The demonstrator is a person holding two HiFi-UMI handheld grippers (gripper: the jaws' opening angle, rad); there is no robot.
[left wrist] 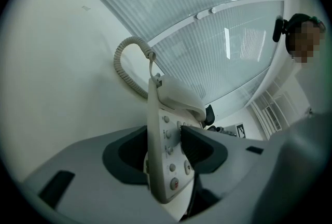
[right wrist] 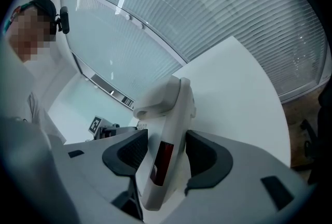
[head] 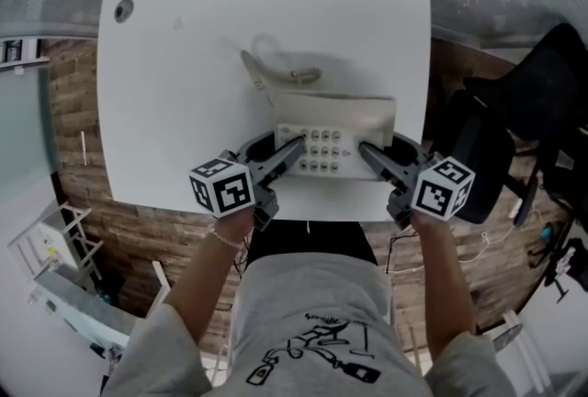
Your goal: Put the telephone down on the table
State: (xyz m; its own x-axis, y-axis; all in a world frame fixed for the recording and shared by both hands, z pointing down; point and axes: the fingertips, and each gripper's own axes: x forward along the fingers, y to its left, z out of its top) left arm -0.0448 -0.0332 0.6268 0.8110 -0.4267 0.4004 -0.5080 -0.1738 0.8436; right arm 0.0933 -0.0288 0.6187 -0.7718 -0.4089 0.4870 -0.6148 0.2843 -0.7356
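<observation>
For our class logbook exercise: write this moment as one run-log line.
left gripper: shut on telephone | right gripper: shut on telephone | telephone: over table, near edge | cord: on table

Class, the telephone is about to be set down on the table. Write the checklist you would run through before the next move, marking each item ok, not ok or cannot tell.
1. Grip of the left hand-held gripper on one side of the telephone: ok.
2. Grip of the right hand-held gripper on the opposite side: ok.
3. The handset is seated on its cradle: ok.
4. The cord lies beyond the telephone, away from both jaws: ok.
5. The telephone's base touches the table: cannot tell.
</observation>
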